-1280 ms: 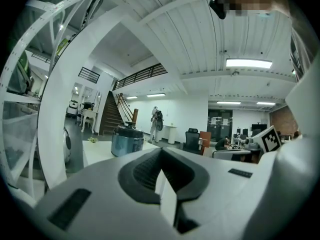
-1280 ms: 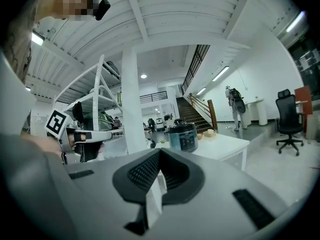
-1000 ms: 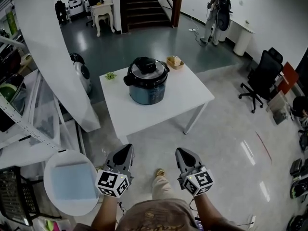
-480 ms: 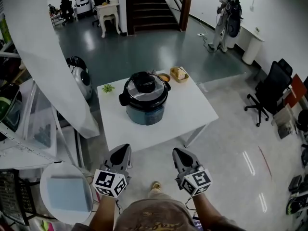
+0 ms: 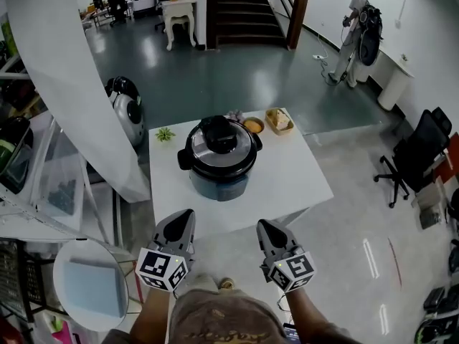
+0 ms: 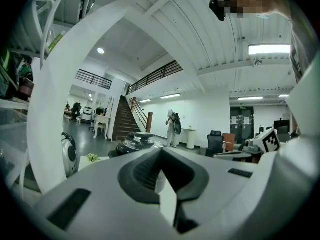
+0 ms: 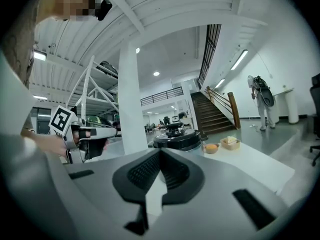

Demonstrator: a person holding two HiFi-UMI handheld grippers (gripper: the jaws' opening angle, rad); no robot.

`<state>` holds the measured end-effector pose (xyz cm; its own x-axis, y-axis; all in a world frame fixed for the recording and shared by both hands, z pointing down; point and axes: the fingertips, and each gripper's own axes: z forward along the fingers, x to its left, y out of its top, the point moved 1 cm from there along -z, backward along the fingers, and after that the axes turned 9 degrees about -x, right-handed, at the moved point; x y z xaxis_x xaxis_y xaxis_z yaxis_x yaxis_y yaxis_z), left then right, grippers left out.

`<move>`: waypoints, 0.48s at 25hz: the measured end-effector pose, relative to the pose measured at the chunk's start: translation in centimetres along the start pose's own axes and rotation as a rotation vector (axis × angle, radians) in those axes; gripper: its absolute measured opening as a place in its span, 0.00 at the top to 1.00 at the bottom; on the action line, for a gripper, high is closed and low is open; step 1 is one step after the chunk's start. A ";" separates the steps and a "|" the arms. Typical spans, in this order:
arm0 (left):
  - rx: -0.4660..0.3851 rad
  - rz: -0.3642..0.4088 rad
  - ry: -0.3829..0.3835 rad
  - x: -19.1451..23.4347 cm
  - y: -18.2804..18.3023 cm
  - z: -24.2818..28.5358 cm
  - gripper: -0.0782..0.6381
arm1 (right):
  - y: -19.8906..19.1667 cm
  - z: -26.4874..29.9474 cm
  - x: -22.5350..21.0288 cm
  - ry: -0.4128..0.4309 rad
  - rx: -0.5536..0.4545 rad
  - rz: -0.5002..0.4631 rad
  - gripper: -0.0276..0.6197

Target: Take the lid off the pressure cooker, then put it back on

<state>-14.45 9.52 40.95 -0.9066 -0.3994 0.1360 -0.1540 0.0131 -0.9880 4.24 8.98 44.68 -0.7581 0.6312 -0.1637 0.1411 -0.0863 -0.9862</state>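
Note:
A dark blue pressure cooker (image 5: 219, 165) with a silver and black lid (image 5: 219, 143) on it stands on a white table (image 5: 301, 181). The lid also shows low in the left gripper view (image 6: 135, 140) and the cooker in the right gripper view (image 7: 177, 138). My left gripper (image 5: 181, 218) and right gripper (image 5: 267, 227) hang side by side just short of the table's near edge, both shut and empty, apart from the cooker. The left gripper (image 7: 87, 134) shows at the left of the right gripper view.
A small plant (image 5: 165, 134), an orange dish (image 5: 253, 125) and a small basket (image 5: 279, 120) sit at the table's far edge. A white pillar (image 5: 72, 84) and shelving stand left, a round stool (image 5: 90, 285) lower left. A person (image 5: 355, 38) stands far off by the wall.
Both grippers and the view have come closer to the table, level. The cooker now lies lower and larger in the head view. Jaws have stayed shut.

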 end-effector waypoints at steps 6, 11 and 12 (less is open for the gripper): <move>-0.007 0.007 -0.002 1.6 0.6 3.1 0.88 | 0.5 3.1 -1.6 0.015 -0.013 -0.001 0.97; -0.014 0.000 -0.023 3.3 1.0 6.2 0.88 | 1.2 6.1 -3.3 0.008 -0.010 -0.010 0.97; -0.016 0.000 -0.029 3.6 1.1 6.8 0.88 | 1.5 6.7 -3.6 0.006 -0.013 -0.012 0.97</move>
<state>-15.19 1.89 39.90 -0.8948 -0.4259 0.1340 -0.1607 0.0271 -0.9866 2.95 1.41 43.68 -0.7563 0.6365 -0.1514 0.1401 -0.0684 -0.9878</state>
